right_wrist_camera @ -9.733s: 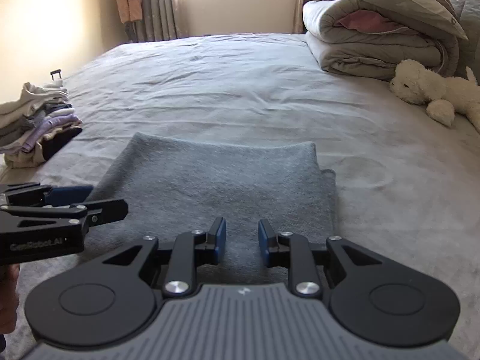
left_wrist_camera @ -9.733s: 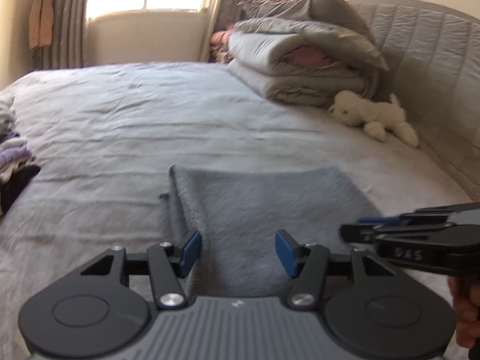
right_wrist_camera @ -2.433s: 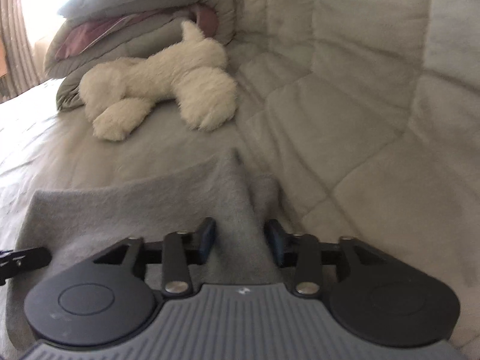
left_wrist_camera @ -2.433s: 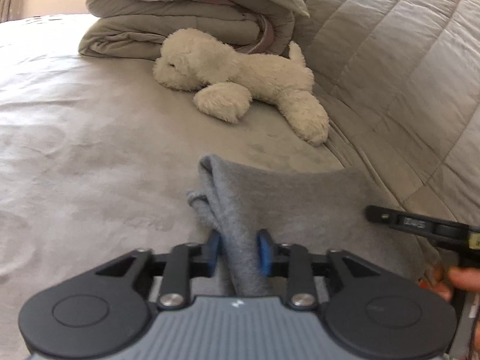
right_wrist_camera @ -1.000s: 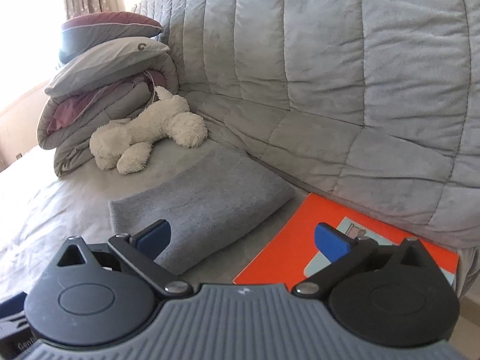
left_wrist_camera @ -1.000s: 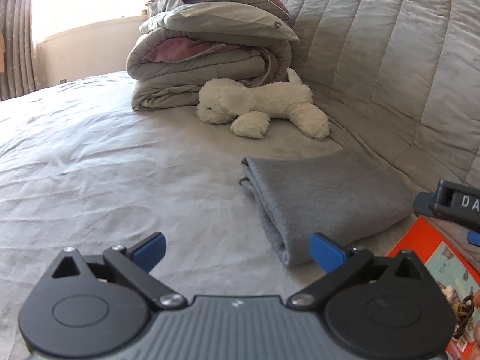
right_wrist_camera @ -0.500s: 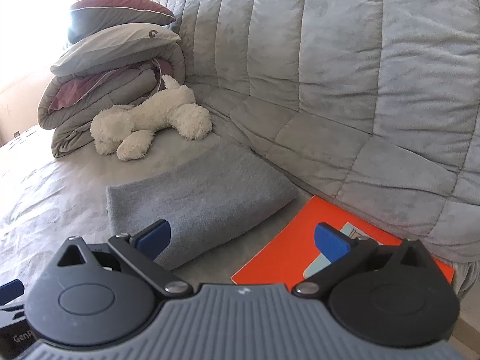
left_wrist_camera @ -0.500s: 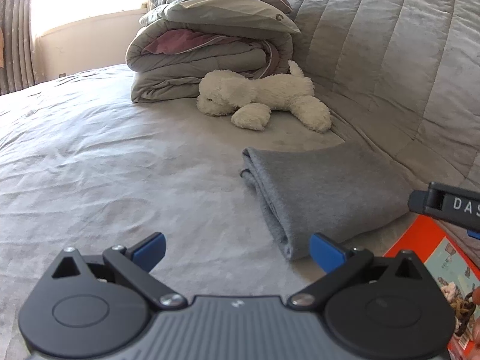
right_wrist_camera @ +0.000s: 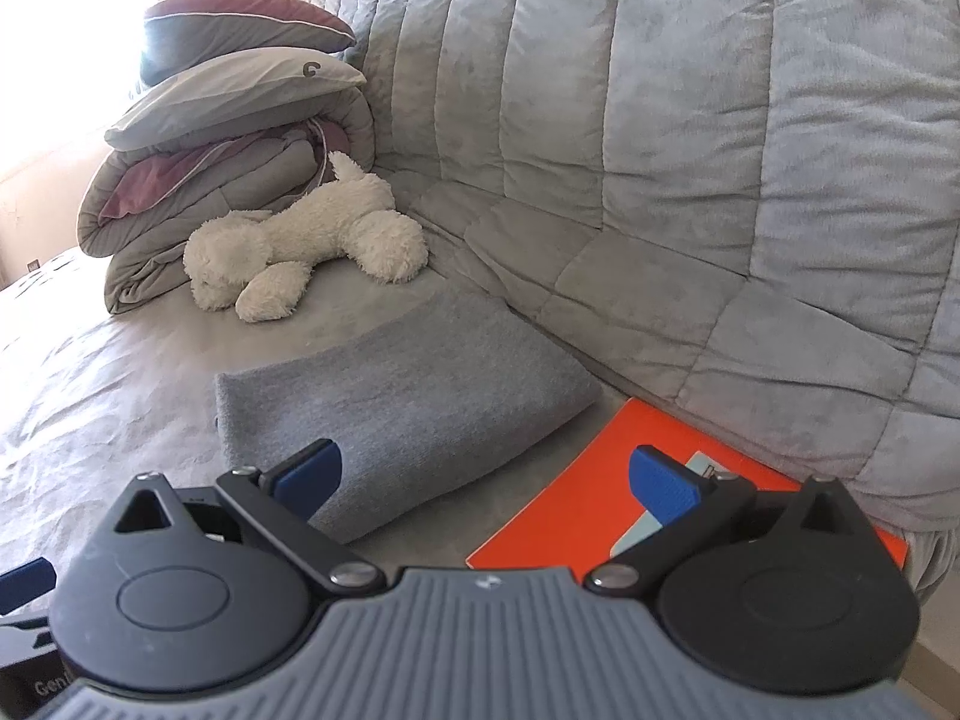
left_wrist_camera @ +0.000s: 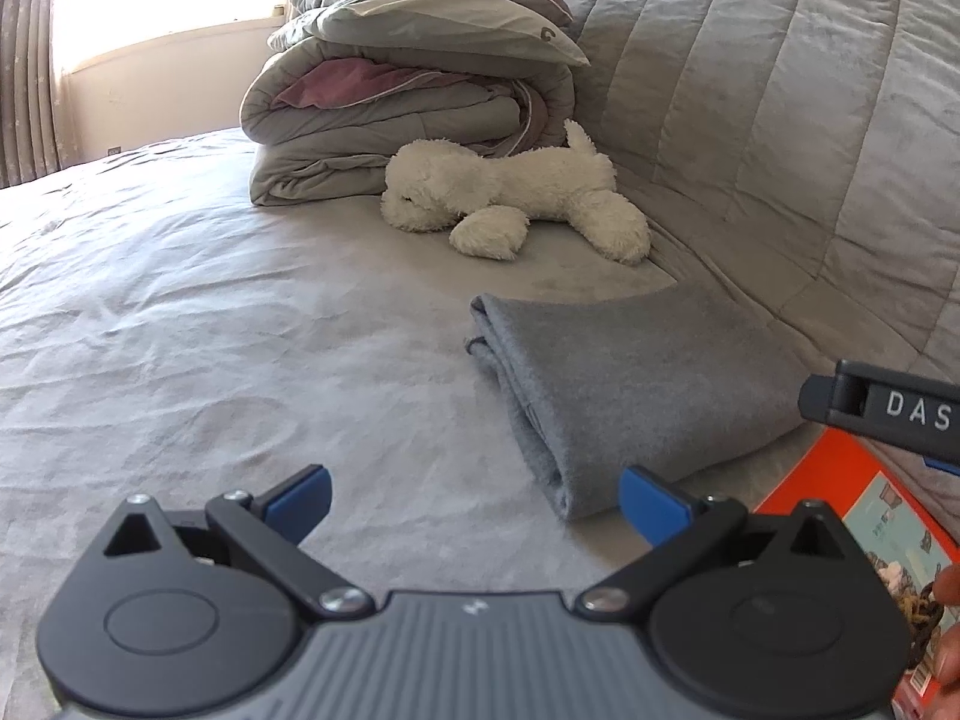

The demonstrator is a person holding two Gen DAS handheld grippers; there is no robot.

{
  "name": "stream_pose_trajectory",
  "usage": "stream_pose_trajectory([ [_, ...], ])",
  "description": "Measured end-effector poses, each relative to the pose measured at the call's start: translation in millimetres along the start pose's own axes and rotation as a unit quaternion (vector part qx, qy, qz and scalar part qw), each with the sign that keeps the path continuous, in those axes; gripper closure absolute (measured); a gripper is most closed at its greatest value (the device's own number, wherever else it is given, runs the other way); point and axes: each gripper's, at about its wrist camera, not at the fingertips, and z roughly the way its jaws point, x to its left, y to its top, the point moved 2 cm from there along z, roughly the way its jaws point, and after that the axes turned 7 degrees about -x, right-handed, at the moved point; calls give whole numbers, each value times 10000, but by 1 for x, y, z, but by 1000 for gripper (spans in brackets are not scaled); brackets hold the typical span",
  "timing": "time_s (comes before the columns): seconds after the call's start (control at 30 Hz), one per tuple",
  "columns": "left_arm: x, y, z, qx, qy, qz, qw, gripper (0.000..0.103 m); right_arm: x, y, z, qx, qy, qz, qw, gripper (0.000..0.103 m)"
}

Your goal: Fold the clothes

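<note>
A folded grey garment (left_wrist_camera: pixel 630 372) (right_wrist_camera: pixel 408 396) lies flat on the bed near the quilted headboard. My left gripper (left_wrist_camera: pixel 474 501) stands wide open in front of it, nothing between its blue pads. My right gripper (right_wrist_camera: pixel 486 477) is also wide open and empty, held back from the garment's near edge. The right gripper's black finger (left_wrist_camera: pixel 882 411) shows at the right edge of the left wrist view, just right of the garment.
A white plush dog (left_wrist_camera: pixel 510 198) (right_wrist_camera: pixel 300 246) lies beyond the garment, against a stack of folded duvets and pillows (left_wrist_camera: pixel 408 90) (right_wrist_camera: pixel 234 138). An orange book (right_wrist_camera: pixel 648 498) (left_wrist_camera: pixel 852 498) sits to the garment's right, by the headboard (right_wrist_camera: pixel 690 150). Grey bedsheet (left_wrist_camera: pixel 180 330) spreads left.
Both grippers, shut on the garment 2.4 s ago, have let go and pulled back. Over the last second they stay open; the views shift only slightly.
</note>
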Motion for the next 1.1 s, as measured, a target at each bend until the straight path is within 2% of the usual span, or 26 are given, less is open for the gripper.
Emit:
stream_pose_trajectory([
  [0.47,-8,-2,0,48,-200,43,9998,1,-1,1,0,5,17,28,10000,0],
  [1.1,-12,-2,-1,-16,-224,108,9997,1,0,1,0,7,15,5,10000,0],
])
